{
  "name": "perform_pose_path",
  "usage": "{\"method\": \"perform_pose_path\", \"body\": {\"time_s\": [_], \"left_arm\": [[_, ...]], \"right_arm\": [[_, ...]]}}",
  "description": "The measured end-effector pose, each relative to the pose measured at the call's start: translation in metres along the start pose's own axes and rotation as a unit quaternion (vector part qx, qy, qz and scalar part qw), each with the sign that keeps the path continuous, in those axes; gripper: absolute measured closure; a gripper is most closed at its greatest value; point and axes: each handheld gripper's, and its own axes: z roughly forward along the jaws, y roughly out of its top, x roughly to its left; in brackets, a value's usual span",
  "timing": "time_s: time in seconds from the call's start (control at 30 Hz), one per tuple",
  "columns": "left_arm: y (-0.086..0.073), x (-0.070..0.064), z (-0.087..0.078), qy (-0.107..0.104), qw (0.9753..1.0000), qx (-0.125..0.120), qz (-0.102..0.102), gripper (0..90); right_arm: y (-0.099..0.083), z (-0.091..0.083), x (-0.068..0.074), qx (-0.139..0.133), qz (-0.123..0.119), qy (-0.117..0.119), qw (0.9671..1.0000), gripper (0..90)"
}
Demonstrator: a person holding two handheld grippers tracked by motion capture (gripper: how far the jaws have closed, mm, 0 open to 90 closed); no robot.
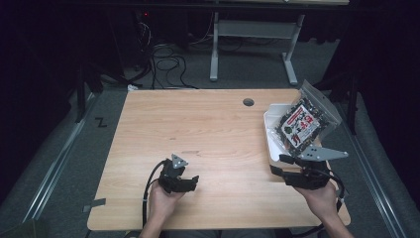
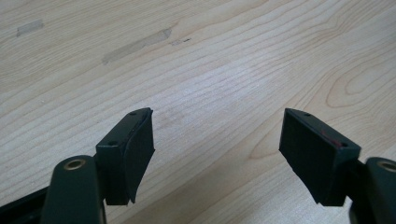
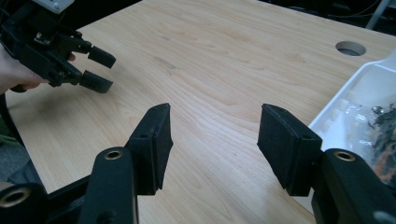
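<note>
On the wooden table (image 1: 198, 124), a clear bag of dark snacks with a red label (image 1: 299, 123) stands tilted in a white tray (image 1: 270, 130) at the right edge. The tray (image 3: 359, 88) and part of the bag (image 3: 380, 128) lie just right of my right gripper (image 3: 212, 116). That right gripper (image 1: 278, 165) is open and empty beside the tray's near left corner, jaws pointing left. My left gripper (image 1: 194, 180) is low over the front of the table, also open and empty. Between the left gripper's (image 2: 217, 126) jaws is bare wood. It also appears in the right gripper view (image 3: 103, 70).
A round cable hole (image 1: 248, 102) sits near the table's far edge, left of the tray. Beyond the table are a white desk frame (image 1: 214, 49) and cables on the floor (image 1: 166, 62). The table's front edge is close behind both hands.
</note>
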Motion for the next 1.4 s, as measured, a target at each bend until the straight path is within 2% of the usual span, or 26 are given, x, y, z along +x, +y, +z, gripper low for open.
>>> {"method": "perform_pose_path", "body": {"time_s": [0.3, 0.53, 1.4], "left_arm": [[0.0, -0.001, 0.0, 0.001, 1.0, 0.0, 0.003, 26.8], [0.0, -0.002, 0.001, 0.0, 1.0, 0.001, 0.005, 26.8], [0.0, -0.002, 0.002, -0.003, 0.9999, 0.005, 0.008, 27.1]], "right_arm": [[0.003, 0.021, 0.003, 0.016, -0.015, 0.007, 0.9997, 44.9], [0.004, 0.04, 0.001, 0.025, -0.012, 0.008, 0.9996, 45.0], [0.006, 0.091, 0.003, 0.061, -0.021, 0.011, 0.9978, 45.4]]}}
